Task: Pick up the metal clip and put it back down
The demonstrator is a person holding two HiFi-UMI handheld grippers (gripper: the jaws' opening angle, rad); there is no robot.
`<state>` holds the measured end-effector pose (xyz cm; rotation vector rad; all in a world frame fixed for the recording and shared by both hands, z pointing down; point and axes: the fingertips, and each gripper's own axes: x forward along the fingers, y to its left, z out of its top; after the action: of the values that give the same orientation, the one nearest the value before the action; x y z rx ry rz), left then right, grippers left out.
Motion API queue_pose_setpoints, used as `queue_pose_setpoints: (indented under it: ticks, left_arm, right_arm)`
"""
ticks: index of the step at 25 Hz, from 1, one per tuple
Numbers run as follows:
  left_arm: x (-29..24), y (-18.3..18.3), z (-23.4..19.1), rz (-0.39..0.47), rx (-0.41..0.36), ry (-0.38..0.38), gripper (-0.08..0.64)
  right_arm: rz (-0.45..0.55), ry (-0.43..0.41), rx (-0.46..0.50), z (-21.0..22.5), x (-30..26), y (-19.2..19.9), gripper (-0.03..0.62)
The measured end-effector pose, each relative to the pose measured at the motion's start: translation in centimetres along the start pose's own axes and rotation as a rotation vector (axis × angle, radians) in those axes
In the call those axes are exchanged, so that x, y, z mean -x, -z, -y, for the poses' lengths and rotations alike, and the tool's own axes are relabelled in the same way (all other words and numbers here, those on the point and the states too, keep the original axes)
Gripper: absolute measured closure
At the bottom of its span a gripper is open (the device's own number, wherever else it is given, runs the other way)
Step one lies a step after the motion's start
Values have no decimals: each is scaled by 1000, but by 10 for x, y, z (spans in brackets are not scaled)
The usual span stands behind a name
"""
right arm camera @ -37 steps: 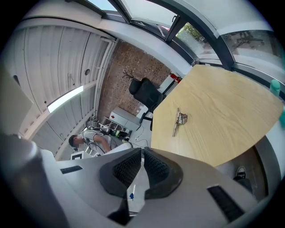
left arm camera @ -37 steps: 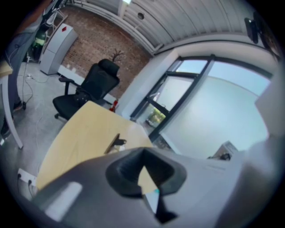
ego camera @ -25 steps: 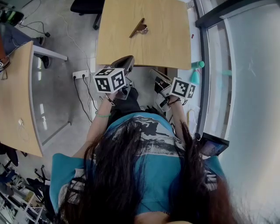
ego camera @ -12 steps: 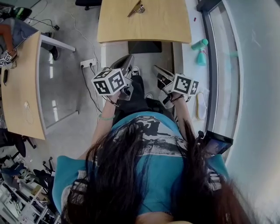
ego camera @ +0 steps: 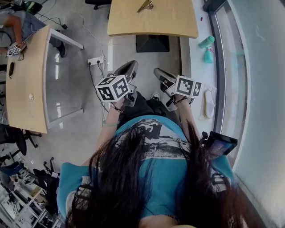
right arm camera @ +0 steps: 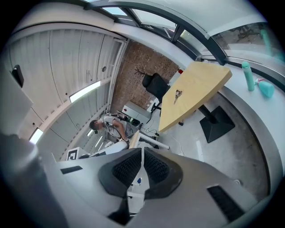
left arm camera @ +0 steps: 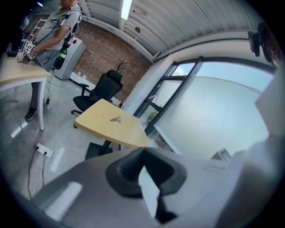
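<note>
Head view is where the layout can be read best. The metal clip [ego camera: 145,6] is parked right at the top edge of the frame, on the far part of the yellow table [ego camera: 153,22]. Both tongs are held low and close to the body, well apart from it. A strip of bare floor [ego camera: 122,49] and most of the tabletop are left between the tips and the clip, so nothing is within reach yet.

The left gripper [ego camera: 130,66] is clenched, pads pressed together with nothing caught in them. Same deal for the right gripper [ego camera: 157,71]: the pads are closed onto each other with only a hairline seam, and nothing is held.

Direction-wise, the clip is found pretty much dead ahead, roughly on the line running out between the two tongs. In the left gripper view the clip [left arm camera: 116,119] is seen small on the table, above the jaws. In the right gripper view the clip [right arm camera: 177,95] is placed the same way, above the jaws and far out.

Its long axis is slanted in the head view, lower left to upper right, so a straight-on approach would probably be met at an angle. Neither hand can really be called nearer, it's a toss-up.
</note>
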<state>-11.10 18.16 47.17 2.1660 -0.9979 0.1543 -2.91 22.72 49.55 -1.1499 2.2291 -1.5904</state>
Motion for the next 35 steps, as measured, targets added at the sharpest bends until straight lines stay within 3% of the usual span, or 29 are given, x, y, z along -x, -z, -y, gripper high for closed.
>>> queue_pose_setpoints:
  ticks: [9, 15, 35]
  left_arm:
    - [42, 8, -19, -42, -68, 15, 557]
    - [107, 4, -55, -50, -69, 43, 557]
    - [105, 4, -60, -40, -43, 82, 557]
  right_arm:
    - [-9, 14, 6, -34, -24, 40, 561]
    - [9, 23, 7, -81, -56, 95, 561]
    - [32, 68, 17, -76, -54, 94, 562]
